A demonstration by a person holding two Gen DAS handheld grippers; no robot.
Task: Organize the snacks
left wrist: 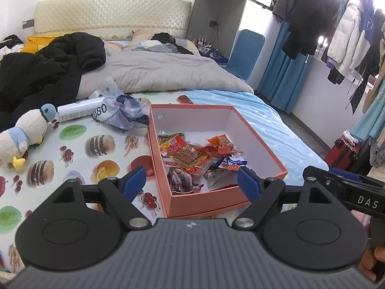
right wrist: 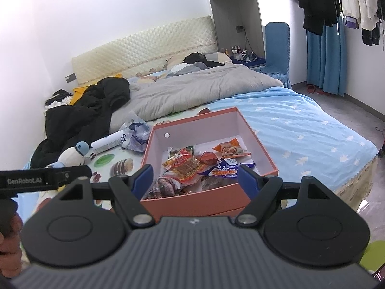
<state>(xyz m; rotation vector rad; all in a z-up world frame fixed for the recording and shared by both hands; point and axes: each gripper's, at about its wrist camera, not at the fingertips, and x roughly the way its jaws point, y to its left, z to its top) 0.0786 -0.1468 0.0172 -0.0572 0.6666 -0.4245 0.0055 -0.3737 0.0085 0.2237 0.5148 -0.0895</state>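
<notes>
Left gripper (left wrist: pixel 191 180) held level, jaws spread wide, blue fingertips (left wrist: pixel 134 180) well apart with nothing between them. Black linkage arms angled outward from the grey ribbed body just behind the jaws. Right gripper (right wrist: pixel 195 180) posed the same way (likewise empty), jaws parted wide, blue pads (right wrist: pixel 247 180) canted slightly inward toward the gap. Seen beside each other: part of the right gripper off the left jaws' right side, part of the left gripper off the right jaws' left side. Bare fingers glimpsed at the lower corners behind the jaws.
</notes>
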